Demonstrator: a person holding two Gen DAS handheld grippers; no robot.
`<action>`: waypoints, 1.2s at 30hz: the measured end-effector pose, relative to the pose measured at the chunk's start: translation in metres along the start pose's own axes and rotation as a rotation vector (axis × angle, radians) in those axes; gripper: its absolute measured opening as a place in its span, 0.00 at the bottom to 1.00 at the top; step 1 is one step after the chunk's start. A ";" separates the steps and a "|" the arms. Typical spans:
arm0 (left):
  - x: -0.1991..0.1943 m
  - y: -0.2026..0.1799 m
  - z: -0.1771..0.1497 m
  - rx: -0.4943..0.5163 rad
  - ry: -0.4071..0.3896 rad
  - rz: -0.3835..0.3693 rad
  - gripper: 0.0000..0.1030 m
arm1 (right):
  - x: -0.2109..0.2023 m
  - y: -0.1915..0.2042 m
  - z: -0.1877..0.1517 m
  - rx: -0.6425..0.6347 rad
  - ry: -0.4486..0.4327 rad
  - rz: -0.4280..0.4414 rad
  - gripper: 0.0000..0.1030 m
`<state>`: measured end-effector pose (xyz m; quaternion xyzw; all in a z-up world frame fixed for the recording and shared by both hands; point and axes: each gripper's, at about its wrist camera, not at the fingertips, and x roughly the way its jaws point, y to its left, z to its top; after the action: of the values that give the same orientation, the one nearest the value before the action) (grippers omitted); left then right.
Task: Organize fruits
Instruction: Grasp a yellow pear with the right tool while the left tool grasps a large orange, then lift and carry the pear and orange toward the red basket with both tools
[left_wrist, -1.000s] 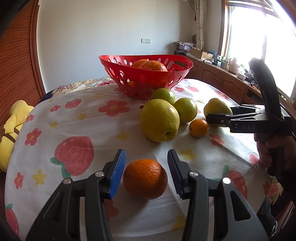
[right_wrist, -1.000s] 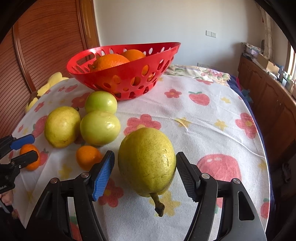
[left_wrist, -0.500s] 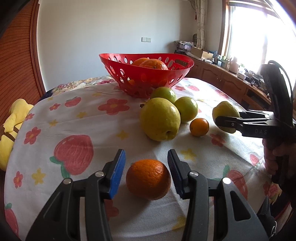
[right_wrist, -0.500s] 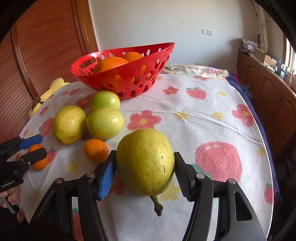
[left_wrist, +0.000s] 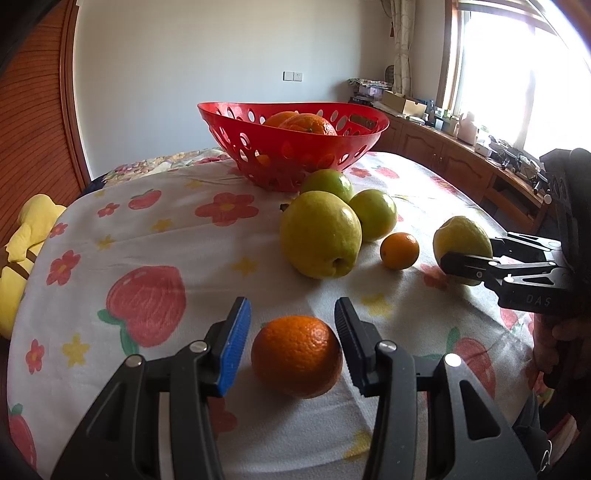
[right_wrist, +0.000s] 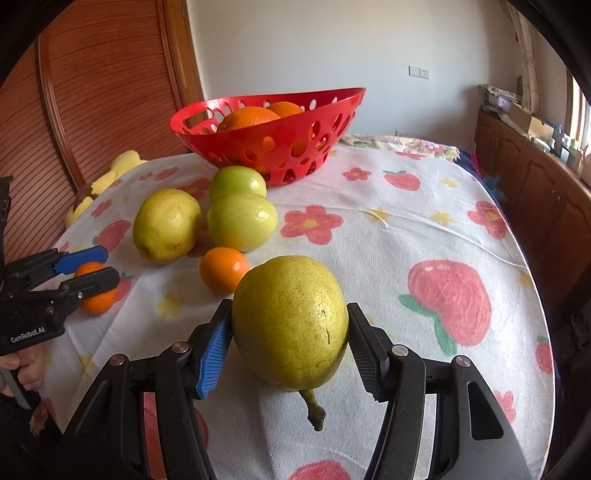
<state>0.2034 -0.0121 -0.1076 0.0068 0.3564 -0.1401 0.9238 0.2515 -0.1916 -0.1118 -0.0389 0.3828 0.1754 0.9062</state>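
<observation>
My left gripper (left_wrist: 293, 341) is open around an orange (left_wrist: 297, 356) that rests on the cloth; neither pad touches it. It also shows in the right wrist view (right_wrist: 96, 291). My right gripper (right_wrist: 290, 341) is shut on a yellow-green pear (right_wrist: 290, 321), stem toward the camera, lifted a little off the table; the pear also shows in the left wrist view (left_wrist: 461, 242). A red perforated basket (left_wrist: 291, 147) with oranges stands at the back. In front of it lie a yellow pear (left_wrist: 319, 234), two green apples (left_wrist: 373, 214) and a small orange (left_wrist: 399, 250).
The round table has a white cloth (left_wrist: 147, 236) printed with strawberries and flowers. A yellow plush toy (left_wrist: 22, 236) lies at its left edge. Wooden cabinets (left_wrist: 461, 170) run along the right under a window, and a wooden panel wall (right_wrist: 92, 92) is at the left.
My right gripper has closed on the pear and raised it slightly off the cloth. My left gripper has stayed open around the orange with little movement.
</observation>
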 end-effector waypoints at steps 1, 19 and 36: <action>0.000 0.000 0.000 0.001 -0.001 0.001 0.46 | 0.000 0.000 0.000 -0.001 -0.002 -0.003 0.60; 0.001 -0.007 -0.010 0.046 0.064 0.015 0.49 | 0.001 0.005 -0.003 -0.028 -0.004 -0.017 0.60; -0.002 -0.004 -0.014 0.035 0.043 0.008 0.44 | 0.001 0.005 -0.003 -0.027 -0.003 -0.016 0.60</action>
<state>0.1921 -0.0140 -0.1161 0.0275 0.3735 -0.1425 0.9162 0.2482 -0.1871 -0.1148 -0.0538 0.3785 0.1732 0.9077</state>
